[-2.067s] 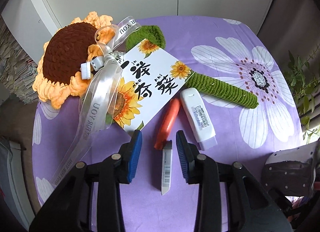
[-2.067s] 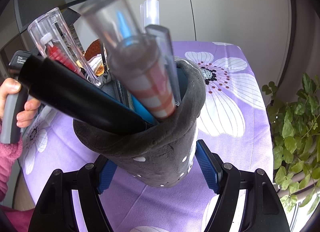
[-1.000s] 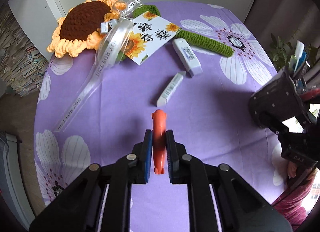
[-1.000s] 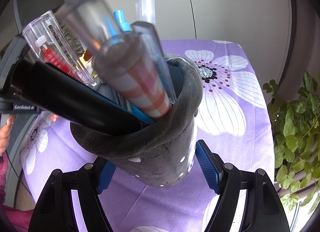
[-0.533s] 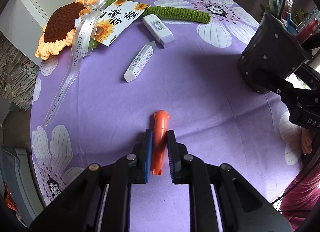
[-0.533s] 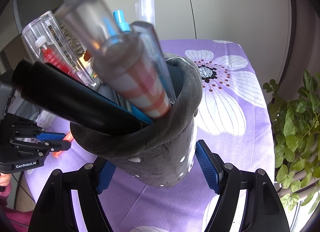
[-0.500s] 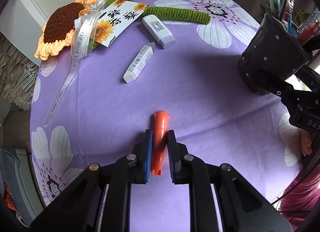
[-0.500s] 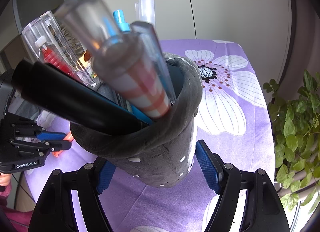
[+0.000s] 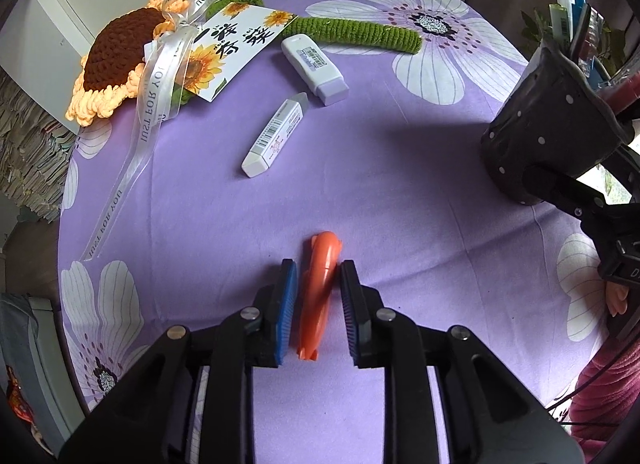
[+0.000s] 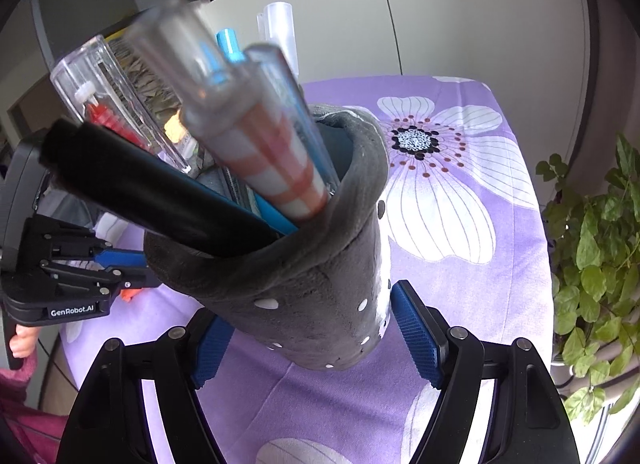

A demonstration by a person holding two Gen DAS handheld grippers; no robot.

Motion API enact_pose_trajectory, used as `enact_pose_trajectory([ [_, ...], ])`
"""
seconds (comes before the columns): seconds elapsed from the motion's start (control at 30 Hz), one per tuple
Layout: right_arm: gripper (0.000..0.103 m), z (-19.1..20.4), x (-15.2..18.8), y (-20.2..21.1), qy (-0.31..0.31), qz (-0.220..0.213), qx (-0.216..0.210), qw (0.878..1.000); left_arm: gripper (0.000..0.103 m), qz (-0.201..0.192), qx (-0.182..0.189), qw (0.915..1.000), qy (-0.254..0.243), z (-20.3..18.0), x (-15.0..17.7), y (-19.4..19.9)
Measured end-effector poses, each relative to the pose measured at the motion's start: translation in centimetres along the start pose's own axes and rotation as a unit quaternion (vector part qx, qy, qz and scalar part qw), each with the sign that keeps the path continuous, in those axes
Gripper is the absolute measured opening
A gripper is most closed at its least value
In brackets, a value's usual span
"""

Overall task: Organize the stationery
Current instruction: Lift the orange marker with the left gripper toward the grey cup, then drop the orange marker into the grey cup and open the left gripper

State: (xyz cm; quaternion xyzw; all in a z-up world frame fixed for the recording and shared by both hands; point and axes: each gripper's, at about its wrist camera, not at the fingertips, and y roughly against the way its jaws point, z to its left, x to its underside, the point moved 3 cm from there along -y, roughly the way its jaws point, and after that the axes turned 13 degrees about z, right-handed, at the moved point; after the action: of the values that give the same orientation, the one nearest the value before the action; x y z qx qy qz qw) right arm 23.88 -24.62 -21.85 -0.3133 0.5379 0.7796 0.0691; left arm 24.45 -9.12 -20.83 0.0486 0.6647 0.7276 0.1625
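- As seen from the left wrist: left gripper [image 9: 318, 278] opening, pads clear of the orange pen [image 9: 320, 288] lying between them on the purple tablecloth [image 9: 400, 192].
- From the right wrist: right gripper [image 10: 316, 328] clamped around the grey pen holder [image 10: 316, 296], tilted, crammed with pens.

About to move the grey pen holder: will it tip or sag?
Probably top-heavy: the pens lean out to one side. The pen holder looks soft, like felt, so it may dent under the right gripper.
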Motion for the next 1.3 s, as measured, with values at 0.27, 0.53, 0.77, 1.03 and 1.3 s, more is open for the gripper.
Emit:
enact_pose_trajectory([
  [0.27, 0.077, -0.3, -0.5, 0.2, 0.018, -0.016, -0.027, 0.999, 0.025, -0.003, 0.0, 1.0, 0.002, 0.2, -0.1, 0.2],
  [0.53, 0.076, 0.2, -0.7, 0.4, 0.046, -0.014, -0.04, 0.998, 0.013, -0.005, -0.001, 0.9999, -0.014, -0.6, -0.1, 0.2],
  [0.77, 0.076, 2.9, -0.5, -0.7, 0.105, 0.009, 0.012, 0.994, 0.011, -0.017, 0.008, 0.9998, 0.011, 1.2, 0.2, 1.1],
  [1.03, 0.076, 2.7, -0.7, -0.8, 0.1, 0.01, 0.0, 0.995, 0.011, -0.057, 0.038, 0.9972, 0.031, 2.5, 1.1, 4.4],
  [1.3, 0.076, 1.6, -0.7, -0.9, 0.099, 0.015, 0.001, 0.995, 0.011, -0.17, 0.113, 0.9788, 0.023, 0.8, -0.1, 11.7],
])
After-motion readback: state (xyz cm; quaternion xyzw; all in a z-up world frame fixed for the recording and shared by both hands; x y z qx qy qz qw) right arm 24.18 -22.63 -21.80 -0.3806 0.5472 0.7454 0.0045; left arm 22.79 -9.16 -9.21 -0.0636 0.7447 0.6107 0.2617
